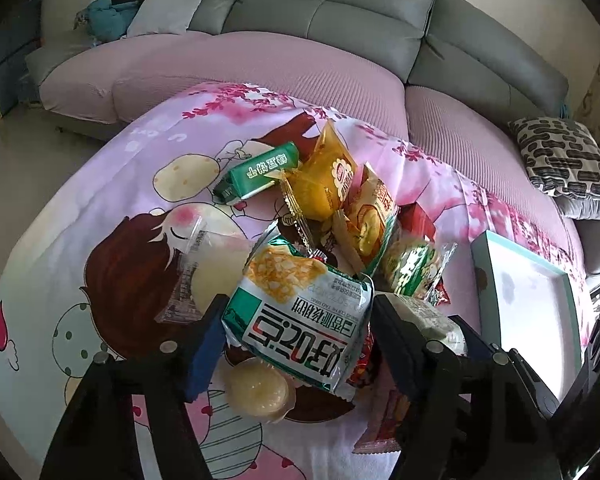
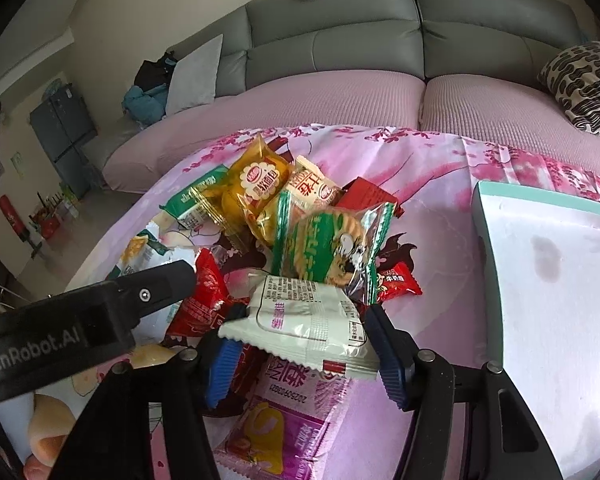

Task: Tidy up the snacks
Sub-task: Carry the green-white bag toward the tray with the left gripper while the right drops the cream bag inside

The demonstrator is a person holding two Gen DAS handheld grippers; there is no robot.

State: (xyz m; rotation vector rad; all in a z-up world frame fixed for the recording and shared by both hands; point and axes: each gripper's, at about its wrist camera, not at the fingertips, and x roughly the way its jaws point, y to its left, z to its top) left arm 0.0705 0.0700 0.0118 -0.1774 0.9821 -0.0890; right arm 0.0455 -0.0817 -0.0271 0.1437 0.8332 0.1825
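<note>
Left tool [image 1: 296, 344] pinching green-white snack bag [image 1: 300, 320]; right tool [image 2: 300, 344] pinching white packet [image 2: 304, 316], both above pile.

Home living rm: grey sofa [image 2: 340, 40]

Soft, even daylight is filling both views. Glare is shining off the wrappers [image 1: 300, 320] and the white tray [image 2: 556, 280]. Fisheye distortion is bending the sofa [image 1: 332, 20] at the edges, with black vignetting darkening the corners. The nearest gripper [image 2: 300, 344] parts are looking slightly soft.
</note>
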